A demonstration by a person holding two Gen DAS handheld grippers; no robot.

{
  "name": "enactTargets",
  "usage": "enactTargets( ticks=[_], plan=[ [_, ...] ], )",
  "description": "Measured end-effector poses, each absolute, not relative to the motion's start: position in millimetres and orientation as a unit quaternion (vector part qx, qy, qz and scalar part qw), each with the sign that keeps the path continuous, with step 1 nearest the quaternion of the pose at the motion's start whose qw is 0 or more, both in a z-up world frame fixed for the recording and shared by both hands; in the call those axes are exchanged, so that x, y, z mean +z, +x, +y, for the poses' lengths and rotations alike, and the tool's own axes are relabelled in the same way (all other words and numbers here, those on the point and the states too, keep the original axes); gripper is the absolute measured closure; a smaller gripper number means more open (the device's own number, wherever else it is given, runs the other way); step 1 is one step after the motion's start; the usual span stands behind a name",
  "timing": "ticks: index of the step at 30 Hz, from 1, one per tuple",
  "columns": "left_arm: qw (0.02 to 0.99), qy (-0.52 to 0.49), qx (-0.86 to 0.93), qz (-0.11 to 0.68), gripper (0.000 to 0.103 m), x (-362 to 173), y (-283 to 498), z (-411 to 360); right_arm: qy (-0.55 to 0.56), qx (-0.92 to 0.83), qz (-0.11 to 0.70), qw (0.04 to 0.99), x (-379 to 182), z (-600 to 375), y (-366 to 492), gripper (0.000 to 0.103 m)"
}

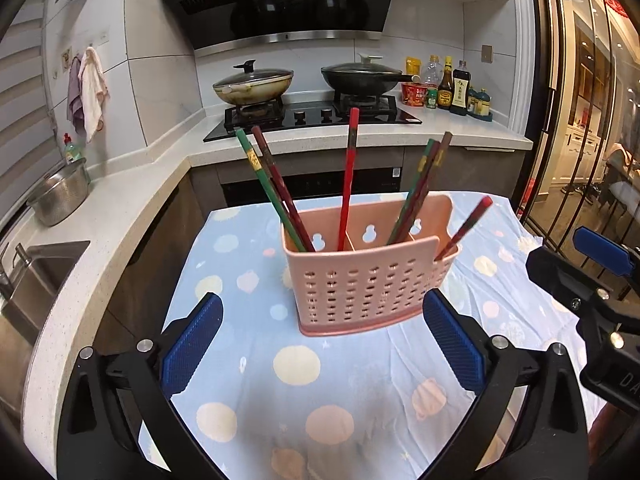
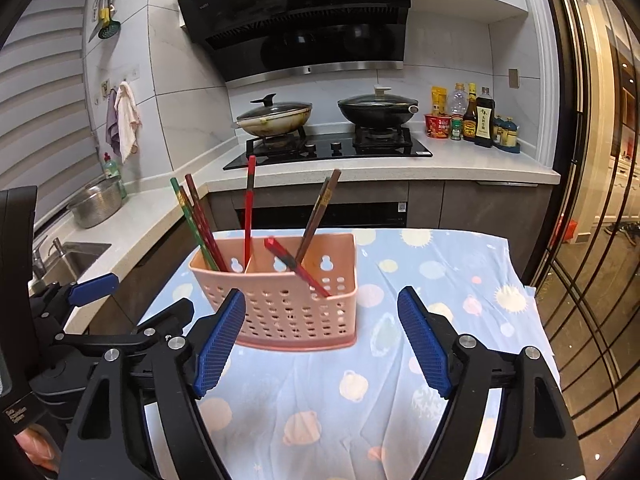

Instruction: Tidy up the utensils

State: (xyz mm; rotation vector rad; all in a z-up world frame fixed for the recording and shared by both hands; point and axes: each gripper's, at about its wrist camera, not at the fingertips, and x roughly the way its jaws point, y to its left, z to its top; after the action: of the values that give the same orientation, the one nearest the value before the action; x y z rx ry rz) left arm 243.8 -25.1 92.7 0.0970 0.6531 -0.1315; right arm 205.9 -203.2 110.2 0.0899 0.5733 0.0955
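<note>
On the counter at far left sit a steel colander (image 1: 60, 194) and a sink (image 1: 38, 268); two lidded pans (image 1: 252, 84) stand on the stove behind. The pink basket (image 1: 368, 284) stands on the spotted cloth (image 1: 296, 364) with chopsticks (image 1: 348, 176) upright inside. The left gripper (image 1: 322, 344) is spread wide and empty. The right gripper (image 2: 322, 344) is also spread, empty, its left finger (image 2: 220, 344) in front of the basket's corner.

Home kitchen; gas hob (image 2: 332, 146) with lidded woks (image 2: 276, 116); range hood (image 2: 296, 16); sink (image 2: 76, 258).
</note>
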Motion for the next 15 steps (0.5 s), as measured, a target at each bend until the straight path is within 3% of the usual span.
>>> enactTargets(
  ticks=[15],
  plan=[
    [0.935,0.039,-0.058,0.348,0.007,68.2,223.7,-20.5,0.025,0.017,0.294,0.955,88.3,-195.9,184.4,0.018]
  ],
)
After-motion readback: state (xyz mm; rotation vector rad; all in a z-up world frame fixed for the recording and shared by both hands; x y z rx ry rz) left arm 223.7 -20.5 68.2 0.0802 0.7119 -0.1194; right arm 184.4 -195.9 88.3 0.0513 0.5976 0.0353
